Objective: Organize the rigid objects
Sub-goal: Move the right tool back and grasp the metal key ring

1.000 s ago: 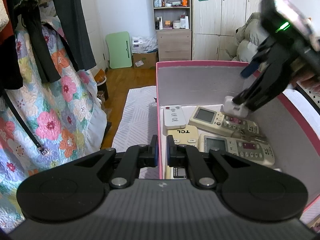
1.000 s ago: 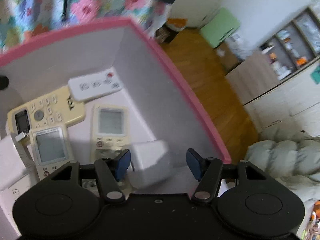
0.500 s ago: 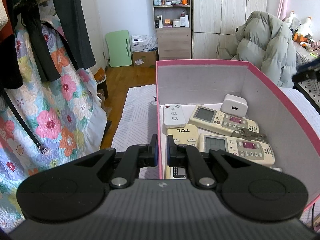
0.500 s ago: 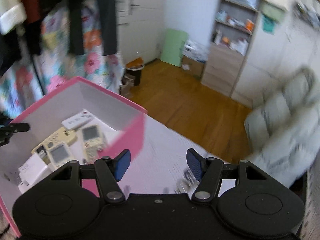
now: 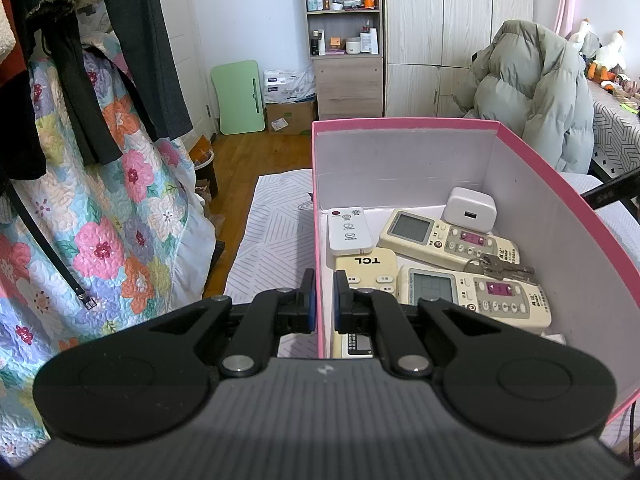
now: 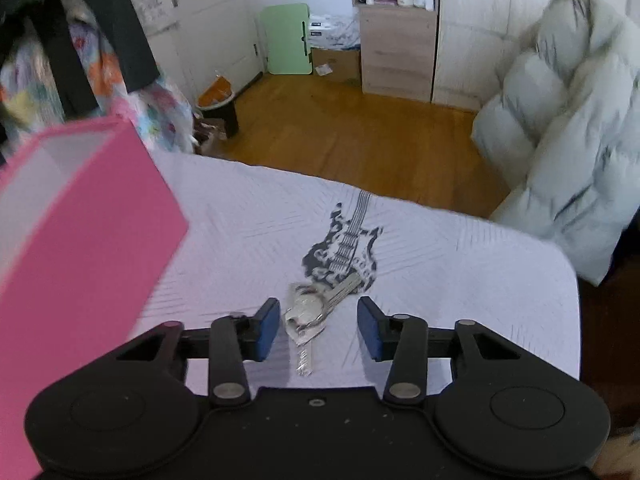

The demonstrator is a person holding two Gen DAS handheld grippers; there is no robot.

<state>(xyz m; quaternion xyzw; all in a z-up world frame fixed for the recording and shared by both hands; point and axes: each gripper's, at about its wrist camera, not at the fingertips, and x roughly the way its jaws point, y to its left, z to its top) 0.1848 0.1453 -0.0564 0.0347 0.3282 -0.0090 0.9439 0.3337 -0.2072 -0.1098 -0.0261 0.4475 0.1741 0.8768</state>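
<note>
My left gripper is shut on the near left wall of the pink box. Inside lie a white charger, a white remote, a TCL remote, two cream remotes and a key bunch. My right gripper is open and empty, low over the white bedspread, with a second bunch of keys lying between its fingers. The box's pink outer wall stands at its left.
A guitar print marks the bedspread beyond the keys. A grey puffer coat hangs at the right. A floral quilt and dark clothes hang left of the box. Wood floor, shelves and a green board lie beyond.
My right gripper let go of the white charger in the box, pulled out, and swung right to hover over the keys on the bedspread. My left gripper stayed on the box wall.
</note>
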